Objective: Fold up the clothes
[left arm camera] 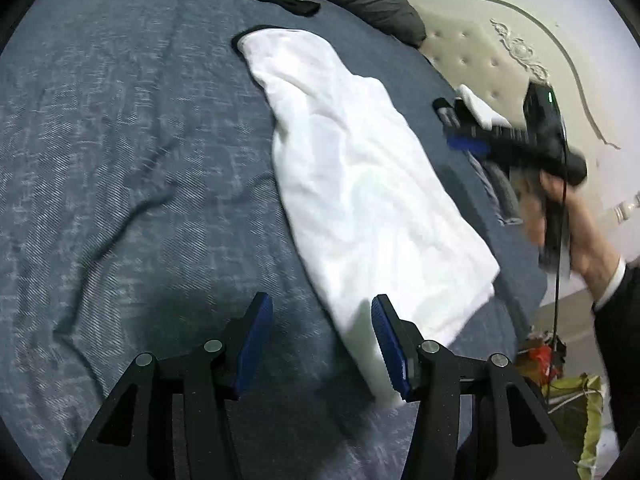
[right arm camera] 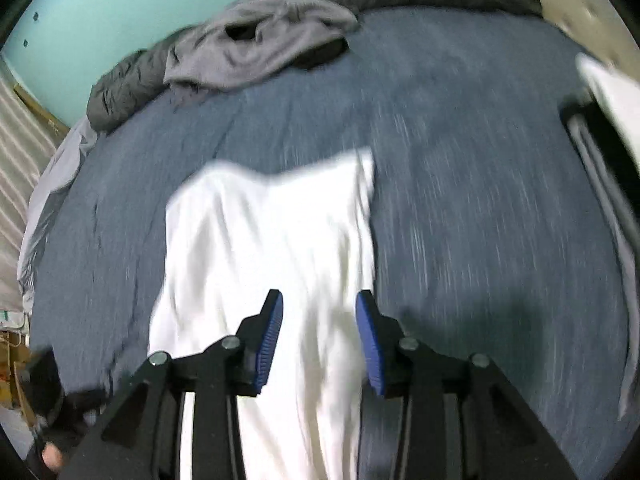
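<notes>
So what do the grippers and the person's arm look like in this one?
Both grippers are matte black, with angular linkage arms, silver round pivot bolts and ribbed blue pads. The left gripper and right gripper look alike in their own views. In the left wrist view, the right one has a black body with a small green light and a thin black cable. The person wears a dark sleeve over a white cuff.

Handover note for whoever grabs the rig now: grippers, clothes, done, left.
Left gripper: open, empty, low over the bedspread beside the near end of the white garment.
Right gripper: open, nothing gripped, above the white garment.
White garment: lies in a long folded strip, not yet compact.
Grey garment: crumpled at the far side, untouched.
Left: finish the white one, then fold the grey.
</notes>
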